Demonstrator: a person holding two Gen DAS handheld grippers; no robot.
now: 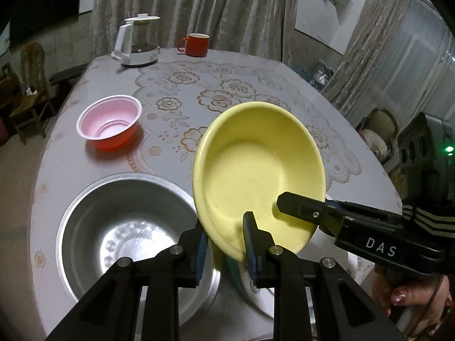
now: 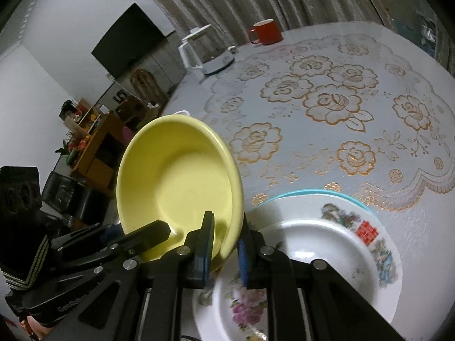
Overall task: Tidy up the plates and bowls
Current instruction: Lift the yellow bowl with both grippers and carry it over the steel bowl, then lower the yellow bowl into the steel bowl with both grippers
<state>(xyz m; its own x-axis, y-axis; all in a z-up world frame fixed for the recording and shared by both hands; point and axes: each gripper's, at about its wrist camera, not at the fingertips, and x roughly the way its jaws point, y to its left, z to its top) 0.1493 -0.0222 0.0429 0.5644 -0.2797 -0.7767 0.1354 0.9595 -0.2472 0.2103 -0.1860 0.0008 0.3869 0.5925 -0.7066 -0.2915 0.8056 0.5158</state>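
A yellow bowl (image 1: 256, 167) is held tilted above the table, and both grippers have its lower rim between their fingers. My left gripper (image 1: 226, 244) grips the rim at its near edge. My right gripper (image 2: 226, 244) grips the same bowl (image 2: 176, 182), and it shows in the left wrist view (image 1: 307, 207) coming in from the right. A large steel bowl (image 1: 125, 227) sits at the near left. A pink bowl (image 1: 109, 122) sits further back on the left. A white floral plate (image 2: 327, 255) lies on a turquoise plate (image 2: 341, 194) under the right gripper.
A white kettle (image 1: 136, 41) and a red mug (image 1: 196, 44) stand at the table's far edge. The round table (image 1: 256, 85) has a lace floral cloth. Chairs and shelves stand around it.
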